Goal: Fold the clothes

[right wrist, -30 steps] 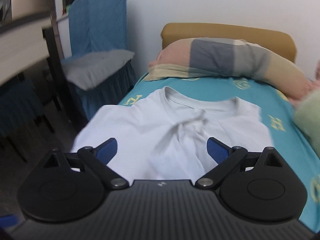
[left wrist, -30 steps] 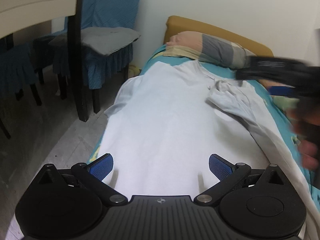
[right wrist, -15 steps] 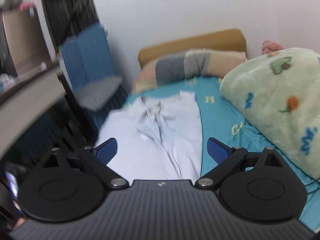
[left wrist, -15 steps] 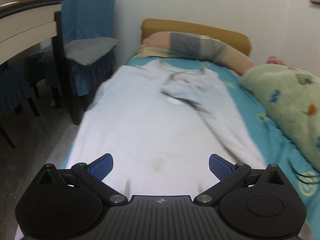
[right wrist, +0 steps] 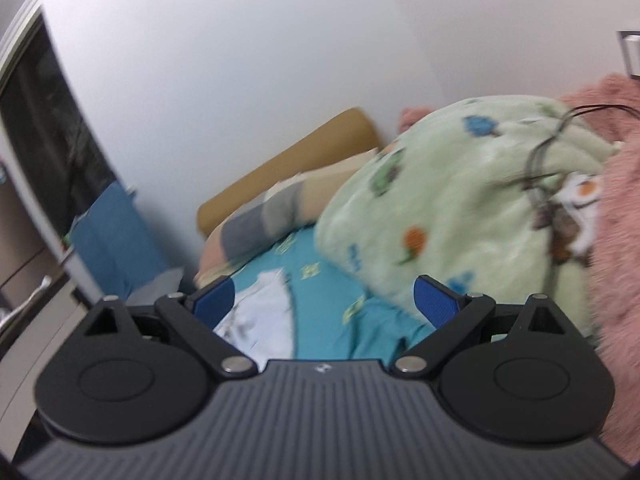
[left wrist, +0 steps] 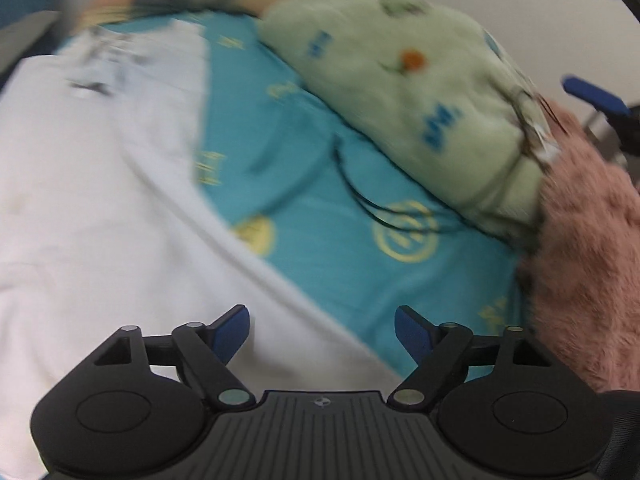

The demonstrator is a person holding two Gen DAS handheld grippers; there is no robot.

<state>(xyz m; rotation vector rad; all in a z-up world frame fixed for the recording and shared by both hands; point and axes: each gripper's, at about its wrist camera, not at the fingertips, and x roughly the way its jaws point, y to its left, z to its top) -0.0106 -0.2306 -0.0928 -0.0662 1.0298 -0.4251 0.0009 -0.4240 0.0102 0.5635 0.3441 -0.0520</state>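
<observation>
the flat white cotton shirt (left wrist: pixel 92 208) is lying spread on the bright teal bed sheet with yellow marks (left wrist: pixel 304 184). a fluffy pale green blanket (left wrist: pixel 404 96) and a fuzzy pink blanket (left wrist: pixel 588 248) are piled beside it. the left gripper (left wrist: pixel 322 330) is closing over the shirt's edge, gripping nothing. the right gripper (right wrist: pixel 324 300) is hanging wide and empty, facing the plain white wall (right wrist: pixel 260 60).

Two black hand-held grippers with blue-padded fingers, both empty.

The left black two-finger gripper (left wrist: pixel 322 330) tilts steeply downward; its jaws are closing, with a clear gap and nothing between the blue pads (left wrist: pixel 232 330). The right black two-finger gripper (right wrist: pixel 324 300) points closer to level, rolled at a slant, its jaws wide apart and holding nothing.
</observation>
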